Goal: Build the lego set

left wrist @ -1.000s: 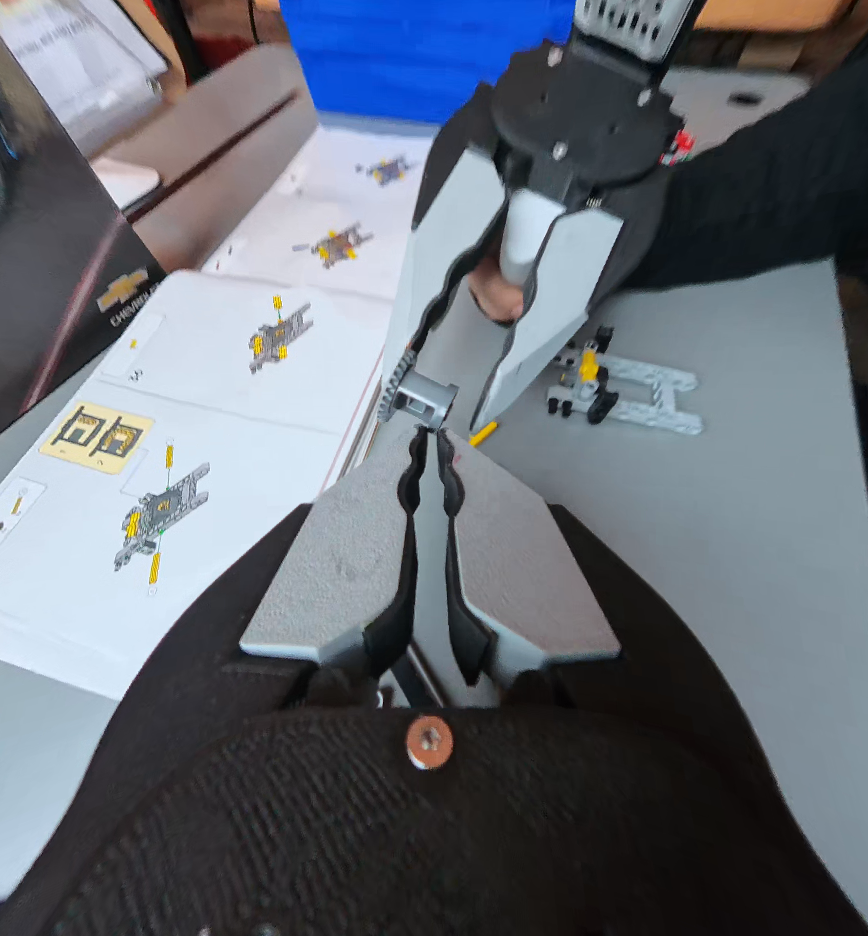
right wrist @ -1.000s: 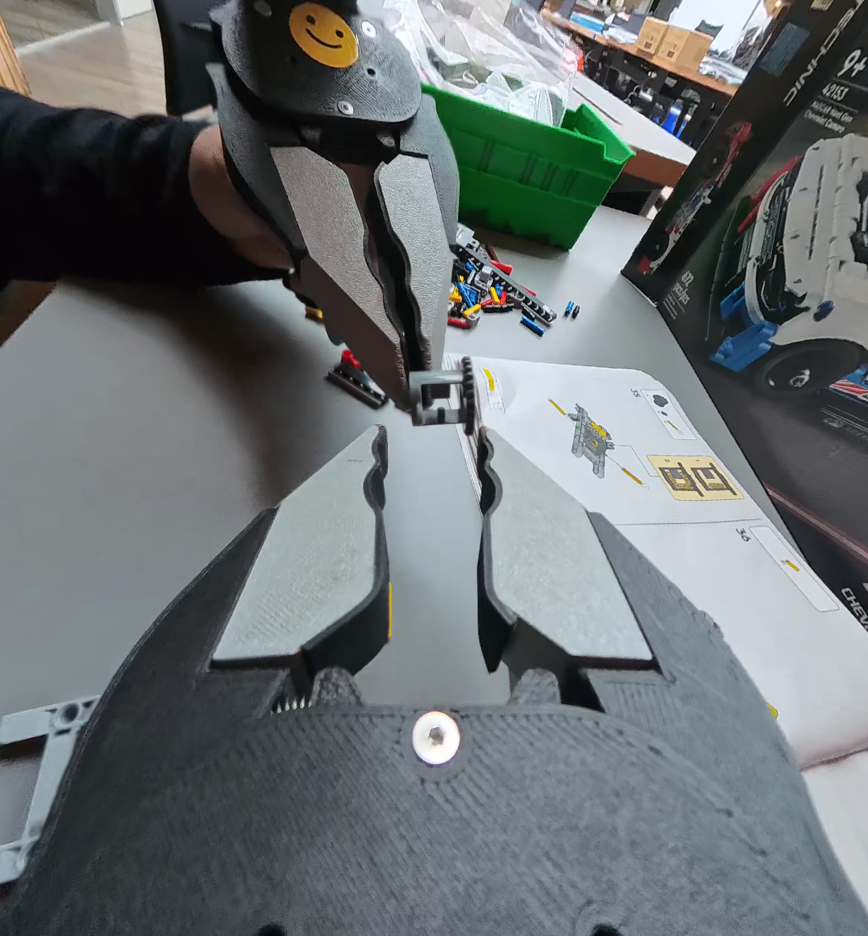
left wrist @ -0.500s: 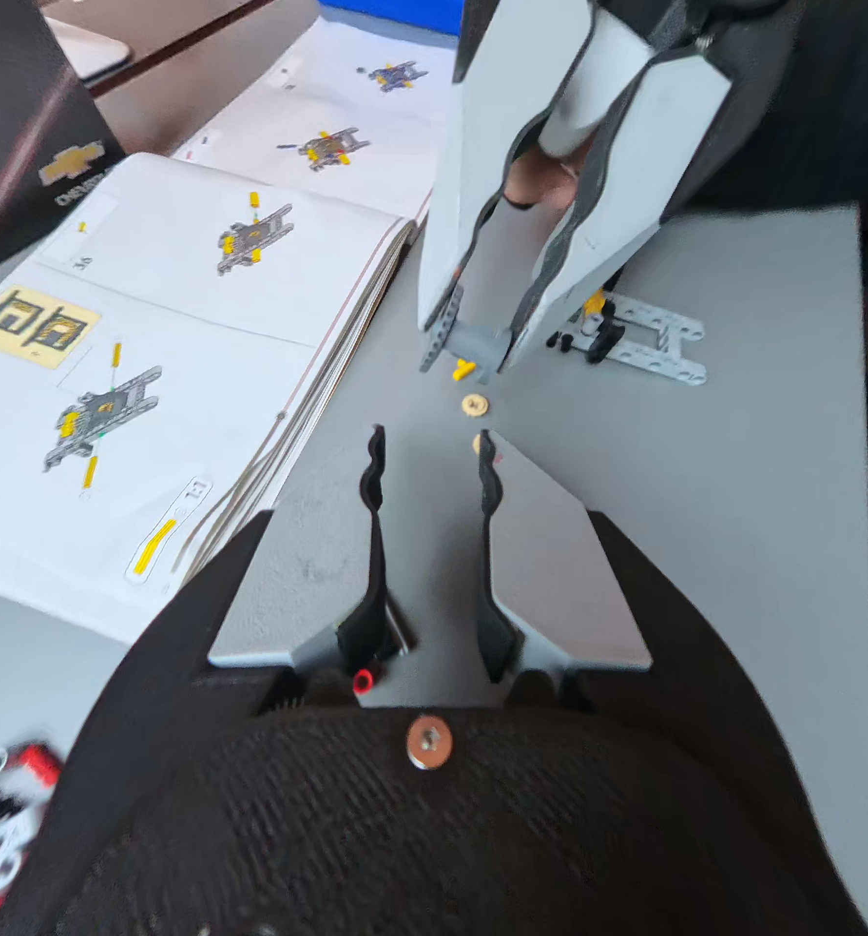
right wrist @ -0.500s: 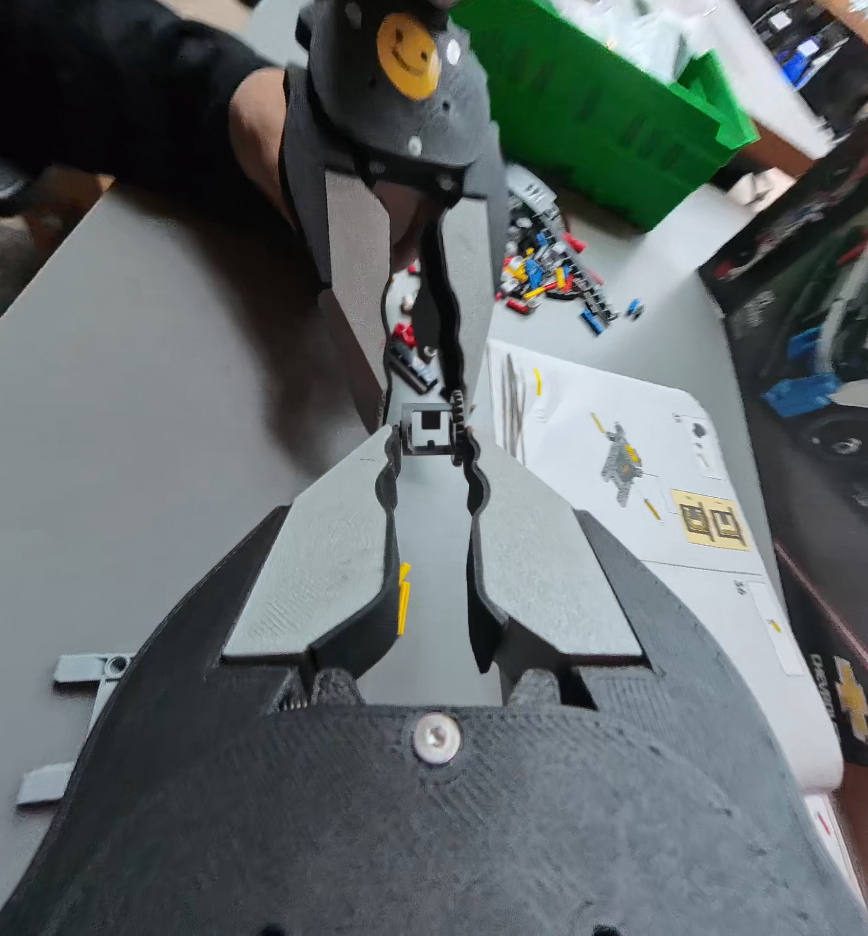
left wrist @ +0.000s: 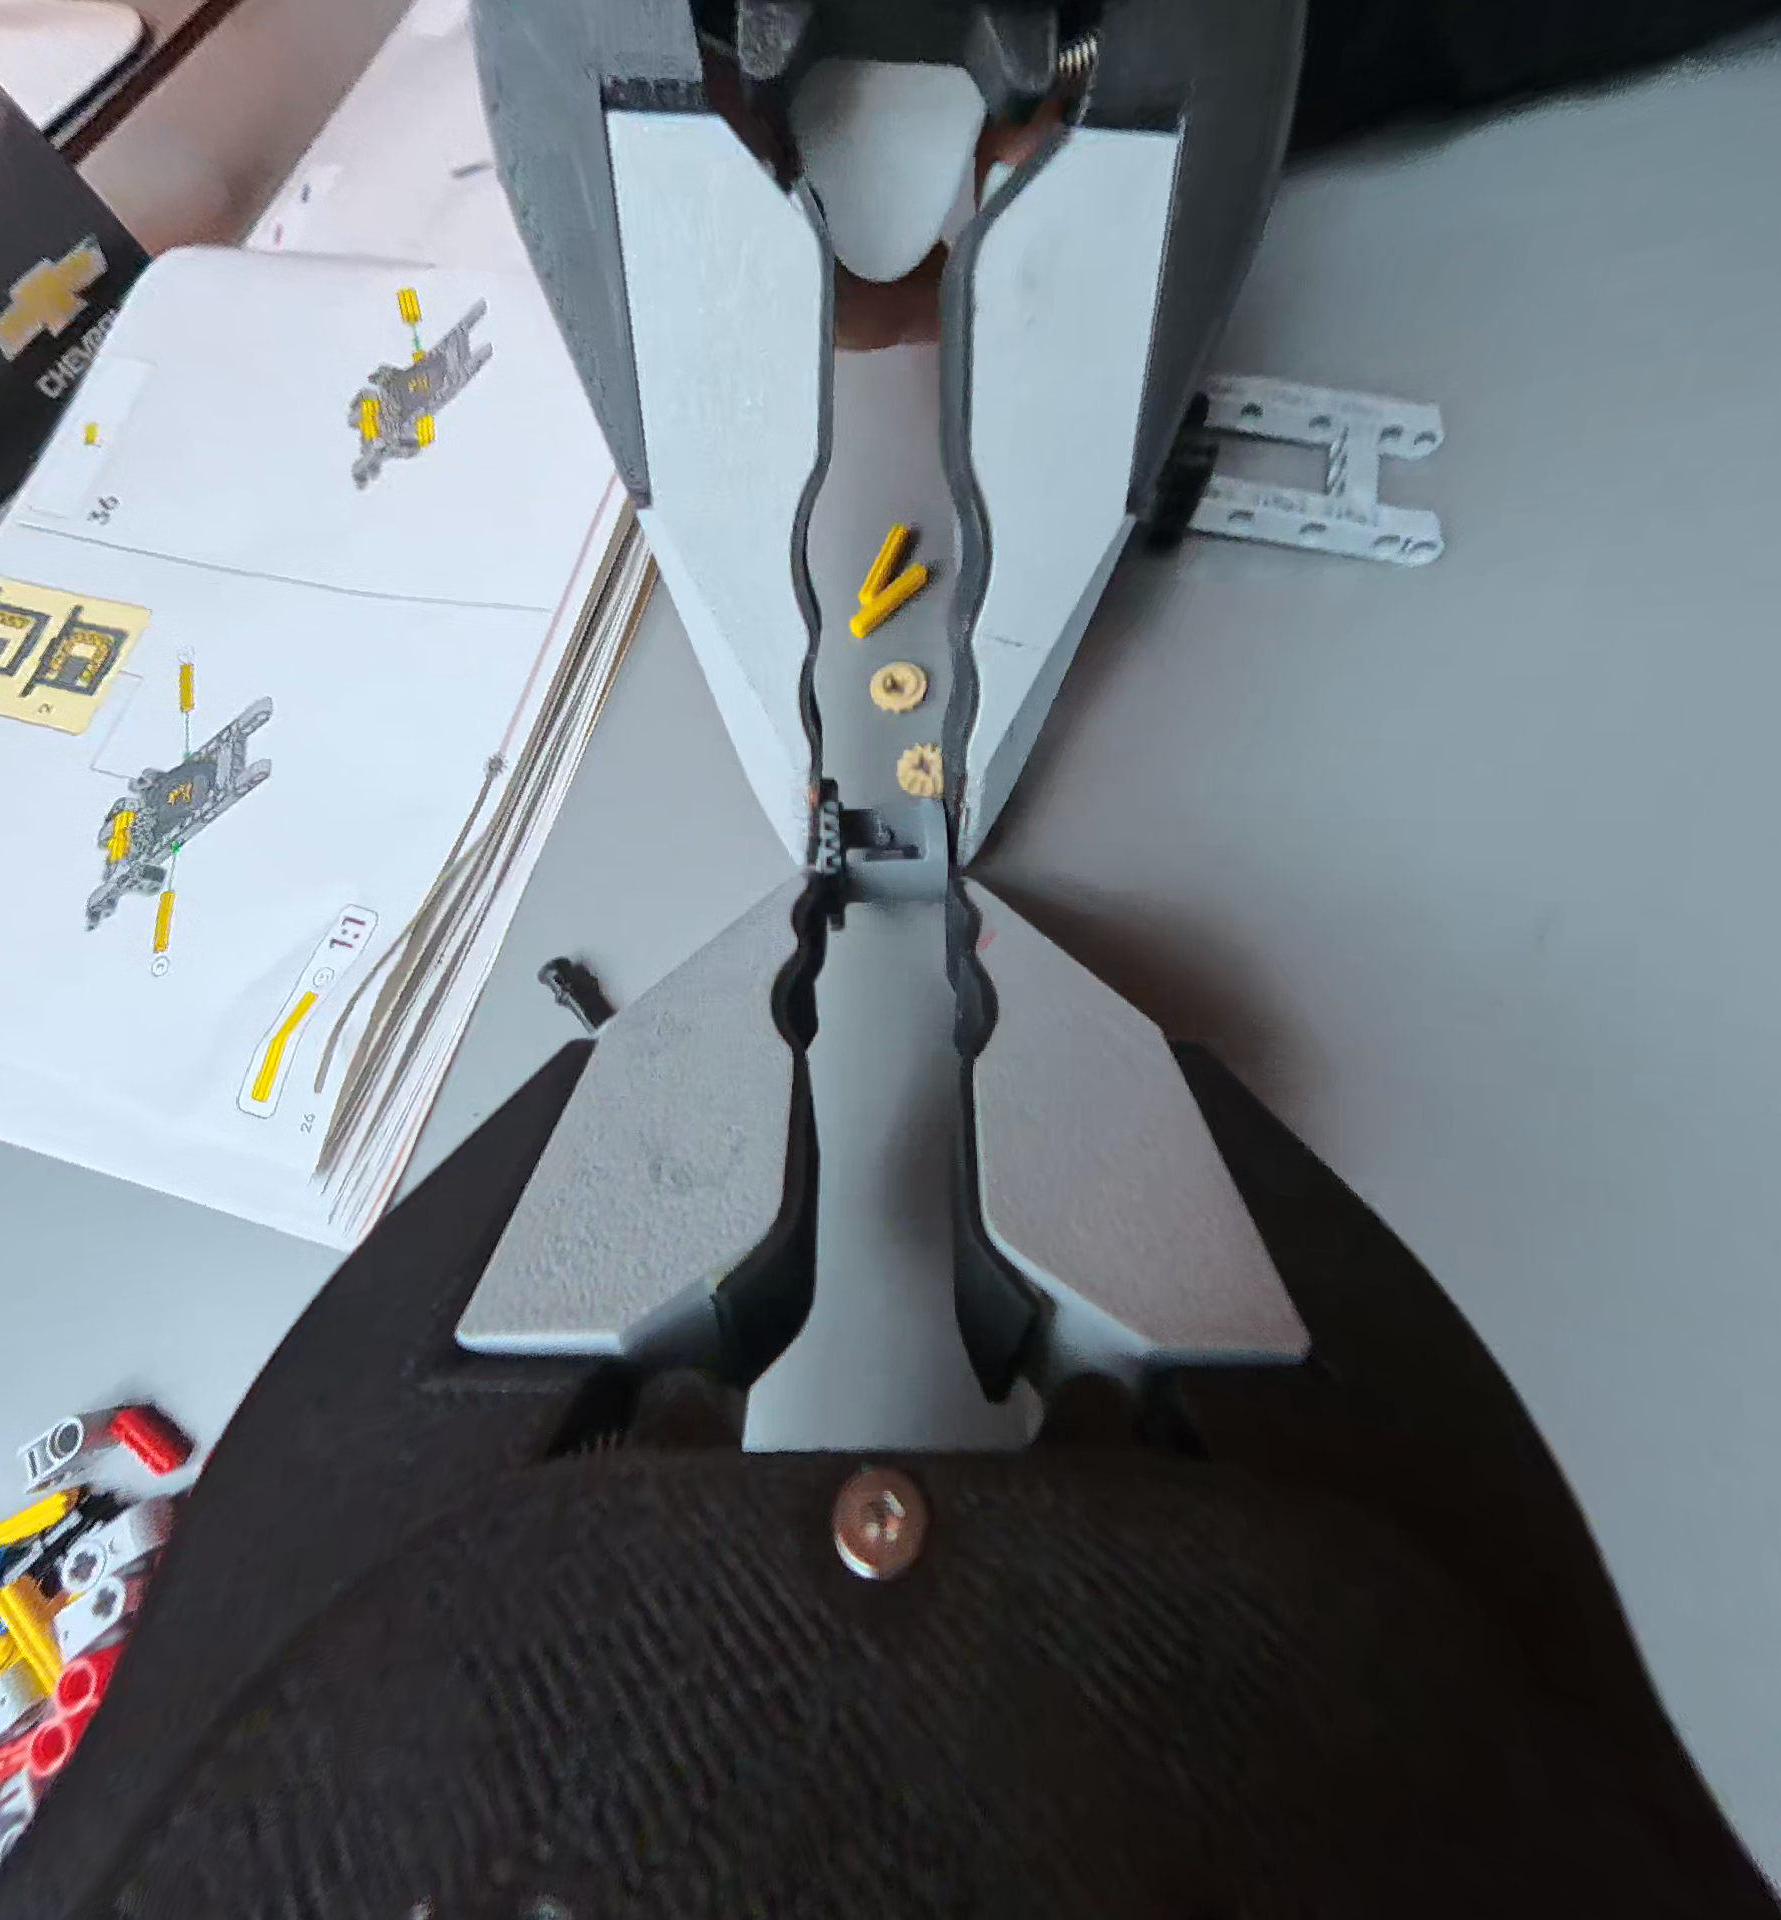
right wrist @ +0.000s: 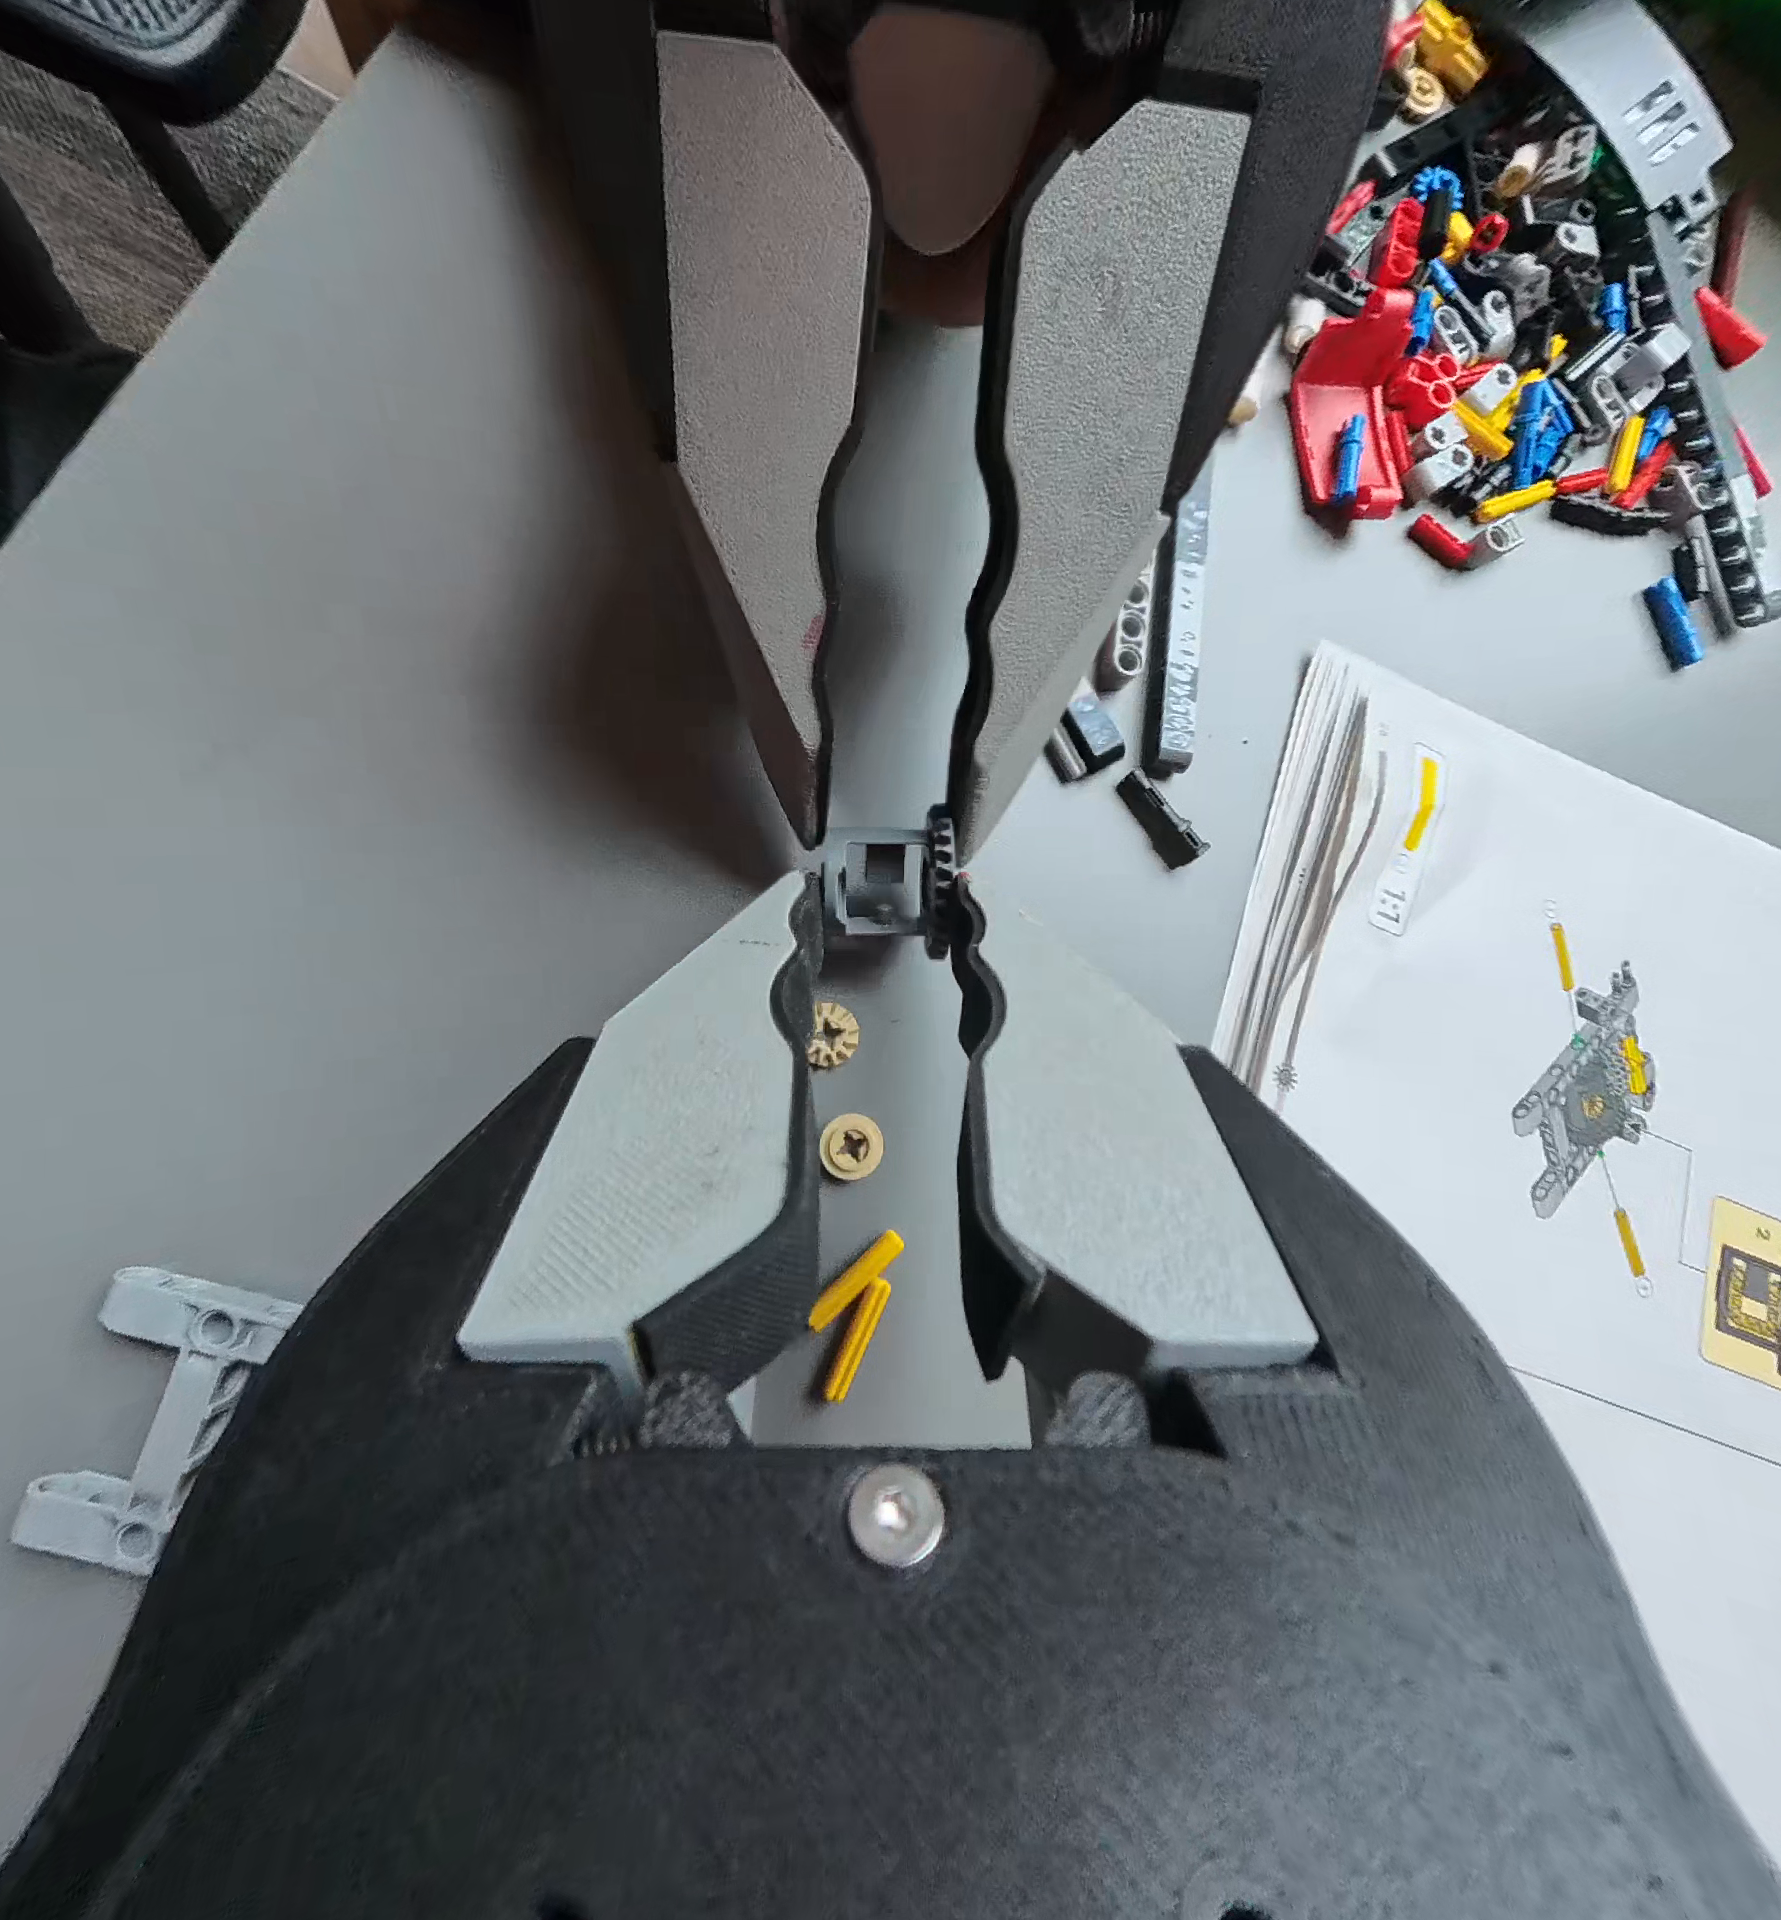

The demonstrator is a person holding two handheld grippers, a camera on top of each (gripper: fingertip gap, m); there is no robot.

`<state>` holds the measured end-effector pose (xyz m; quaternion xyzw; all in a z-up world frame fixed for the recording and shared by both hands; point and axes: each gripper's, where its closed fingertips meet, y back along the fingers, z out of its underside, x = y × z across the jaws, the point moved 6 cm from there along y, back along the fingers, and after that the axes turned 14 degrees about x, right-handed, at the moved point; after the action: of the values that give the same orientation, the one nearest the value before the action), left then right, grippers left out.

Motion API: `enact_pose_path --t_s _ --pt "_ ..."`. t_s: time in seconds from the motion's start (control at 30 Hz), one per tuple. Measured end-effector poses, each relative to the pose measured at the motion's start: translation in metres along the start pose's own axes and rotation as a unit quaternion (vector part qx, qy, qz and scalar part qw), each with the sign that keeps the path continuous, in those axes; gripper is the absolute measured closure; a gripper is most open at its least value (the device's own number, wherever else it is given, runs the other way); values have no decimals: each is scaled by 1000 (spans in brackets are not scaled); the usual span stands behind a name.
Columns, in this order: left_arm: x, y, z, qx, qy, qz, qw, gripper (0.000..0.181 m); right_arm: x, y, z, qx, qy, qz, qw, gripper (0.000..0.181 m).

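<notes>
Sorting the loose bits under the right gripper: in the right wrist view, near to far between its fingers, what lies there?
Yellow axles → smooth tan disc → toothed tan gear → grey gear housing at the fingertips.

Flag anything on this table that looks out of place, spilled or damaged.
Nothing looks damaged. Loose parts lie apart from the parts pile: two yellow axles and two tan gears on the table. Both grippers meet at the grey gear piece; who holds it is unclear.

Opposing tool (left wrist: 881, 821) blocks ahead; table (left wrist: 1437, 883) rightward clear.
</notes>
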<state>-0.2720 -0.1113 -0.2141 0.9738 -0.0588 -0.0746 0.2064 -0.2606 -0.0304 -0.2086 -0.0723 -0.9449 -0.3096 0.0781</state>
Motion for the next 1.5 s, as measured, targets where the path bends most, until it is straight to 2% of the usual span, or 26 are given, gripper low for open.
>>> enact_pose_path --t_s 0.23,0.3,0.33,0.47,0.6,1.1,1.5 --pt "2 -4 8 -42 -12 -8 999 162 -2 -3 3 10 7 -9 1000 160" --pt "-1 -3 10 -50 -18 -22 998 180 -3 -2 3 19 1 -17 1000 160" --pt "-2 -2 11 -51 -23 -26 998 181 -2 -2 4 20 1 -13 1000 160" --pt "-2 -2 10 -49 -31 -34 998 175 0 -3 5 27 -4 -8 1000 160" --pt "-3 -1 9 -42 -16 -28 999 156 0 -3 5 24 2 -6 1000 160" --pt "5 -4 7 -40 -22 -5 999 161 -3 -5 6 19 3 -13 1000 160" --pt "3 -4 7 -41 -8 -5 999 157 -1 -2 5 22 1 -9 1000 158"
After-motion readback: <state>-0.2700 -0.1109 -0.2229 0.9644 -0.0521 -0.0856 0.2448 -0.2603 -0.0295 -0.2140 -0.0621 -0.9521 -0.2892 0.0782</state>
